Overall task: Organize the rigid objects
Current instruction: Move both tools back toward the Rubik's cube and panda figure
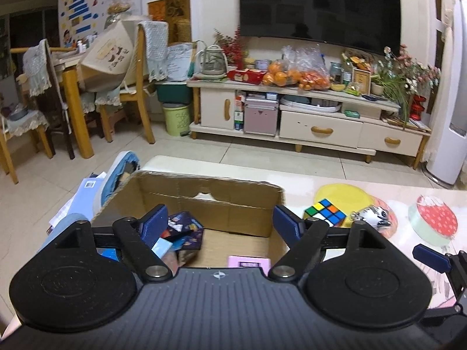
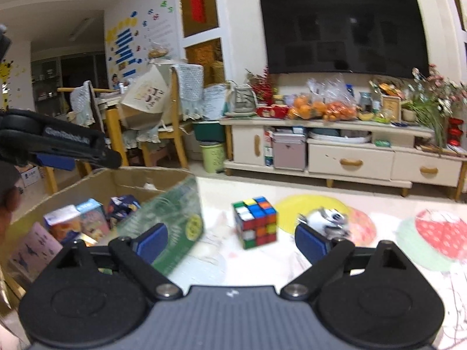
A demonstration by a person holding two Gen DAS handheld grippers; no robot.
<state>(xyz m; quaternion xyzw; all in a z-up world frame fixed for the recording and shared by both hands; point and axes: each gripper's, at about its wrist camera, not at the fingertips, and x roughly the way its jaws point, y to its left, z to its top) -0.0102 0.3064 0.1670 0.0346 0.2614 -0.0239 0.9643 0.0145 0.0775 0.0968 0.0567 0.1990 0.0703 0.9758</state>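
Left gripper (image 1: 223,221) spread wide, holding nothing, hovering over the cardboard box (image 1: 204,201). Box already holds several small cartons, dark one (image 1: 184,230) at left, pink one (image 1: 248,261) near the front. Right gripper (image 2: 230,240) also released, nothing between its fingers. Green box (image 2: 172,227), blurred, tilted at the cardboard box's right wall. Puzzle cube (image 2: 256,222) on the surface, just right of the cardboard box; small white toy (image 2: 328,220) beside it.

cardboard box (image 1: 233,204): brown | cube (image 2: 256,222): multicolour squares | gripper pads (image 1: 289,223): blue | table cover (image 2: 437,233): red-dotted print
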